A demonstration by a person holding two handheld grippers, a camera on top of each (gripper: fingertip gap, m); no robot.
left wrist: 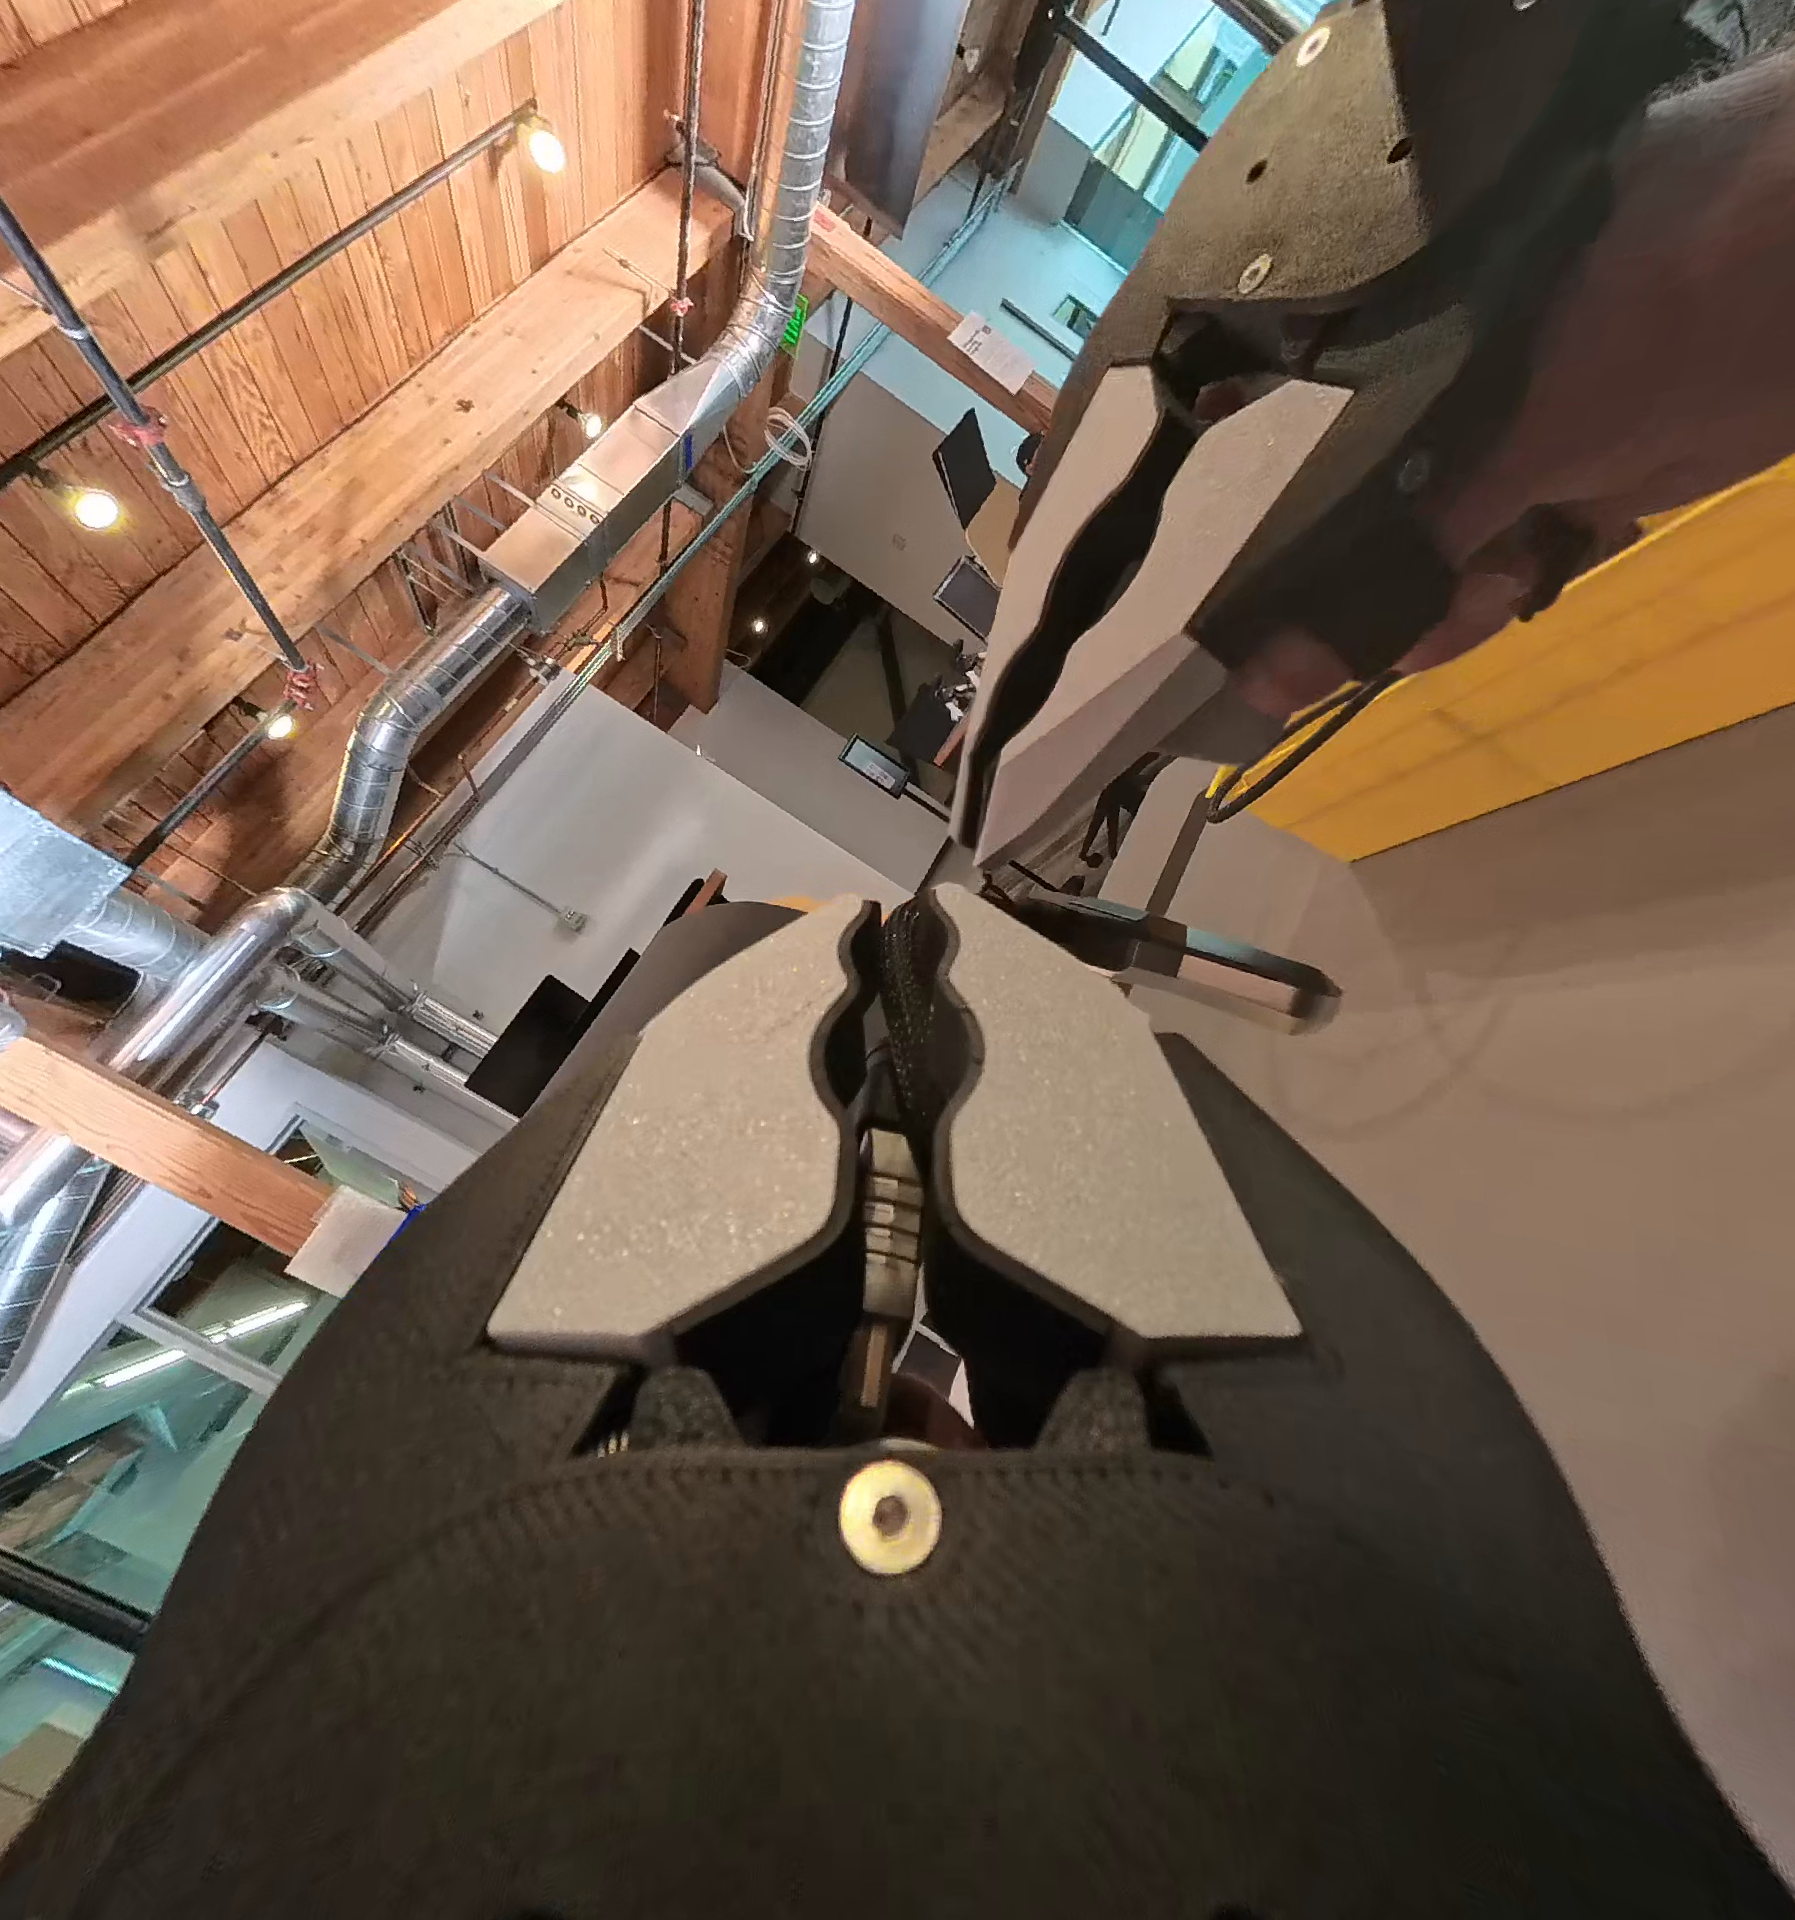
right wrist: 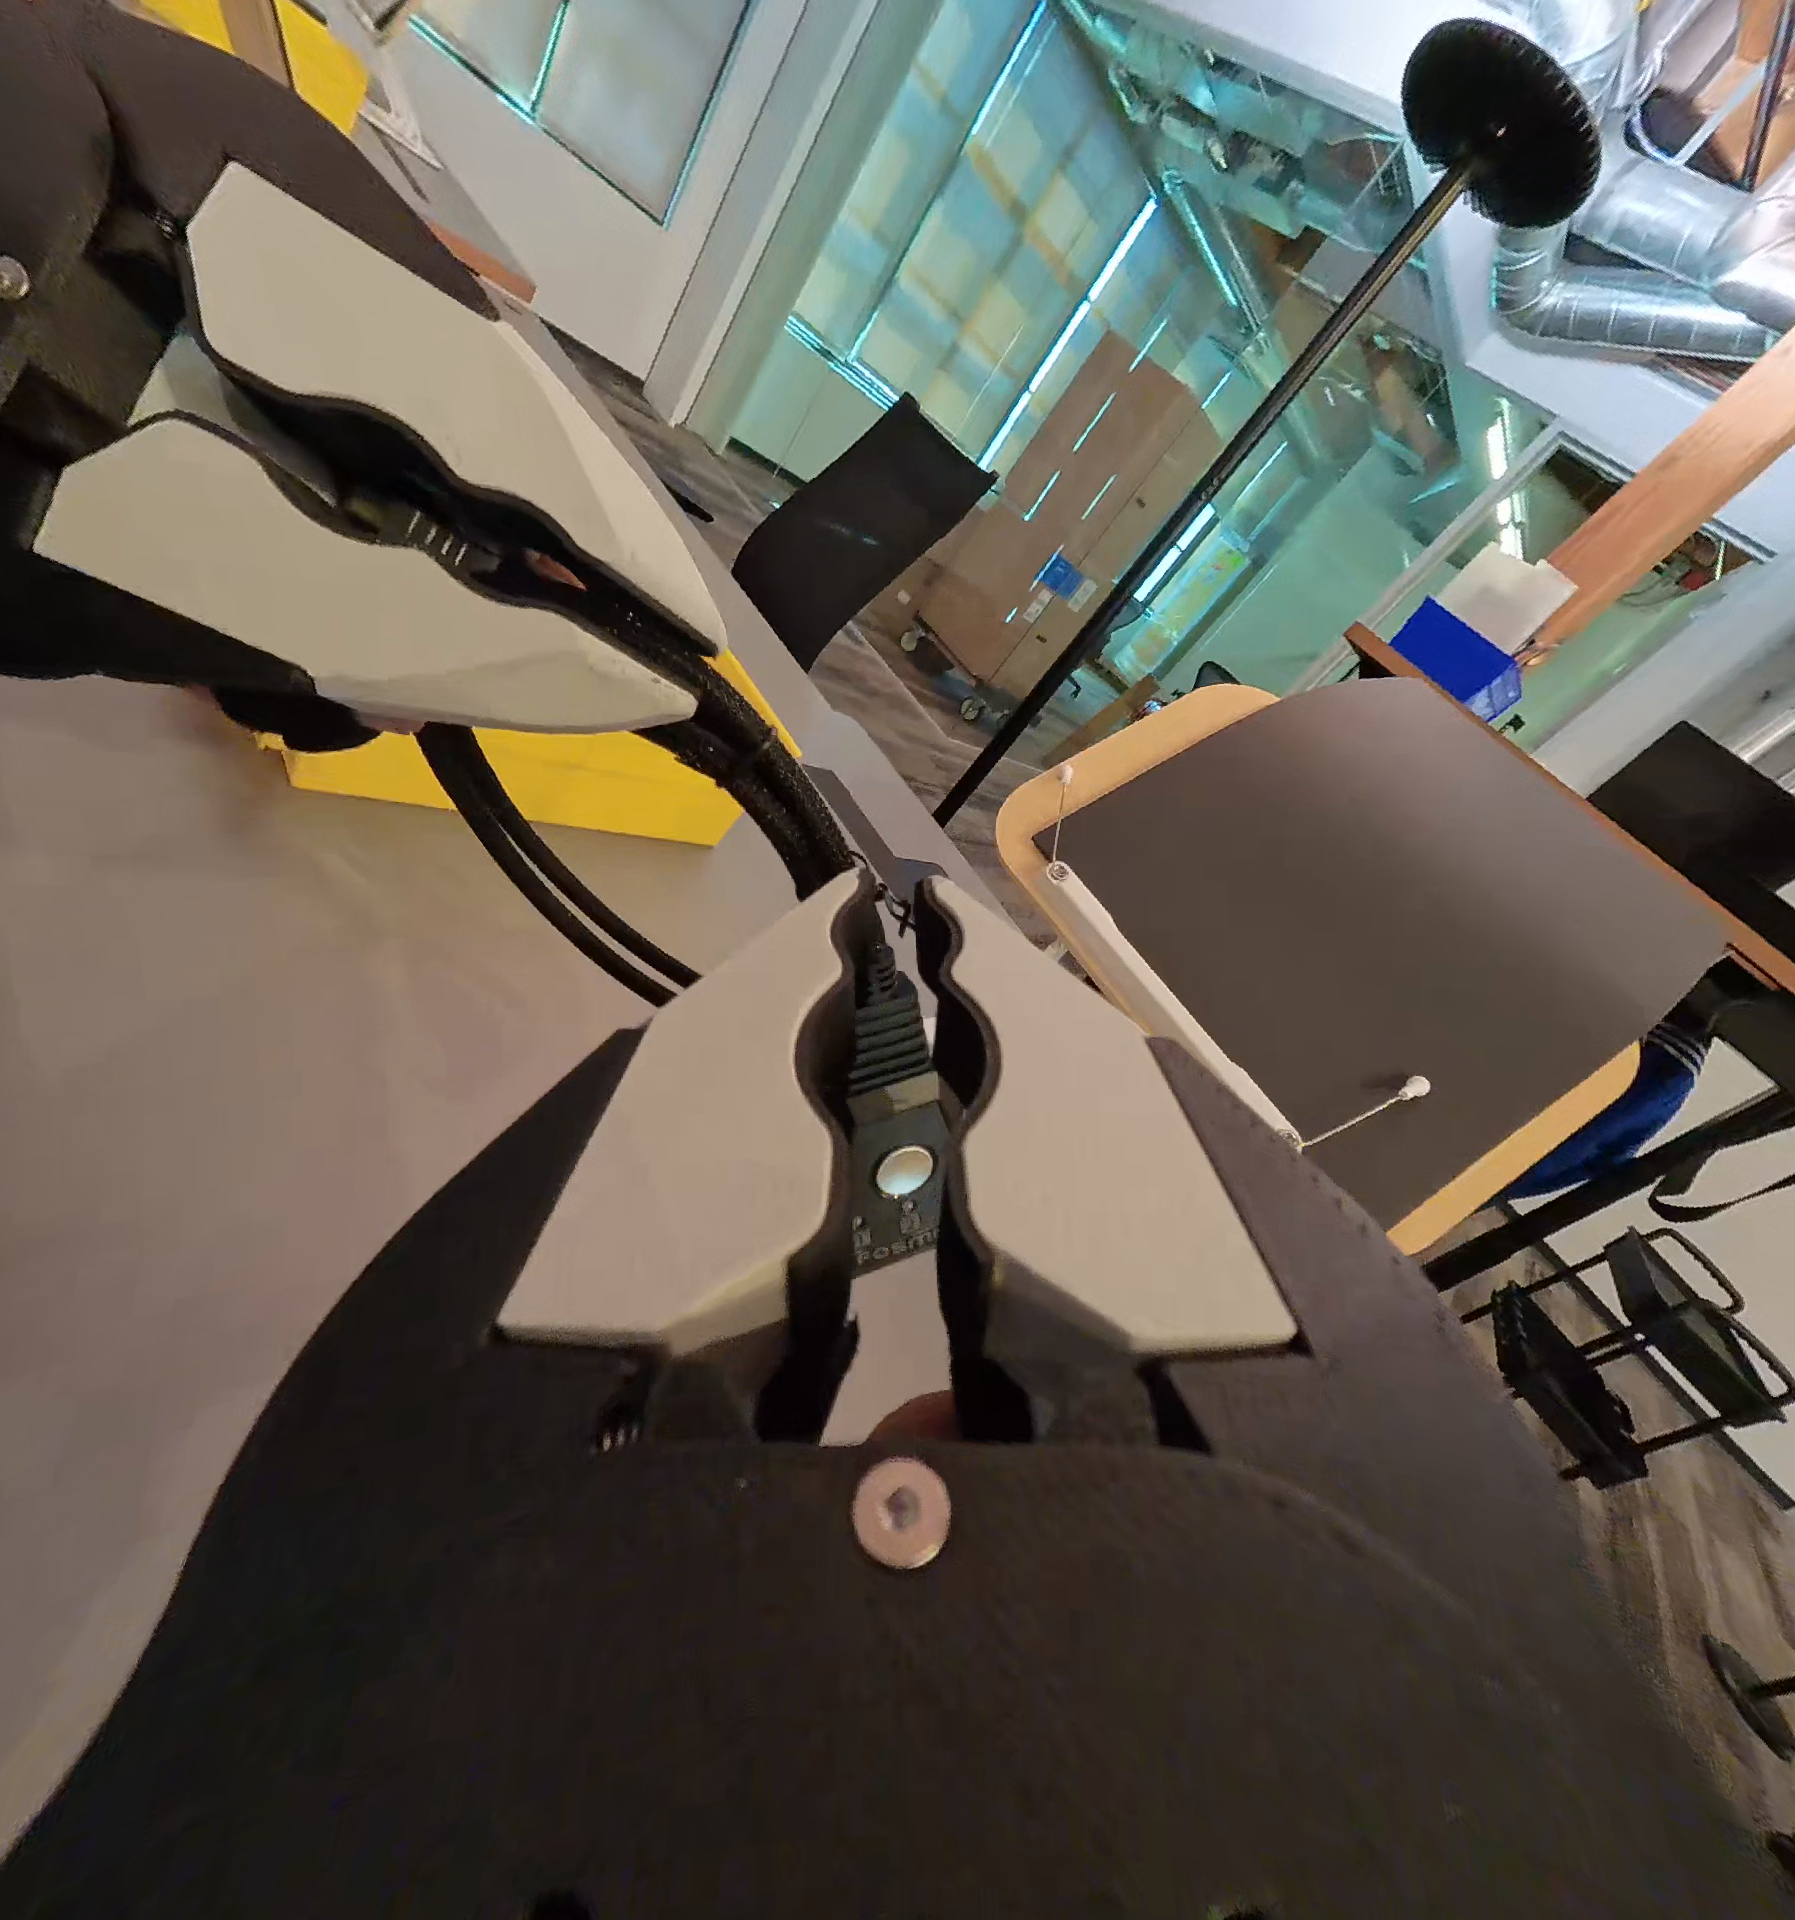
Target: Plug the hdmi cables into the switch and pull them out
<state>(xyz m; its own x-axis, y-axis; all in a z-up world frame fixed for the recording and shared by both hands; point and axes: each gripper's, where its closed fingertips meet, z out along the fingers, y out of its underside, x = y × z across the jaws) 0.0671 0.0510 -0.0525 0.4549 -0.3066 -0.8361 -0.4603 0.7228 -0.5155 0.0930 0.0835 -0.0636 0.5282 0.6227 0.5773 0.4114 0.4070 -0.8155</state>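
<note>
Two grippers in play, and both are closed on something! In the left wrist view, the left gripper (left wrist: 908, 920) sits at the centre of the frame, its grey fingers (left wrist: 727, 1122) pressed in on a braided black HDMI cable (left wrist: 905, 997), with the plug body tucked deep between them. Just past the tips, right of centre, a silver-ended connector (left wrist: 1220, 971) pokes out over the grey desk (left wrist: 1547, 1299). Upper right of the frame, the right gripper (left wrist: 966, 831) comes in at an angle, tips nearly meeting the left one's.

Over to the right wrist view: the right gripper (right wrist: 893, 894) has clamped the switch (right wrist: 898, 1174), a small black unit with a round silver button, held snug at mid-finger; its thin lead runs forward out of the tips. Upper left, the left gripper (right wrist: 695, 675) shows its cable exiting the fingers and curving down toward the frame's centre. A yellow box (right wrist: 560, 779) rests on the desk behind the cable, and a dark-topped table (right wrist: 1392, 935) stands at right
</note>
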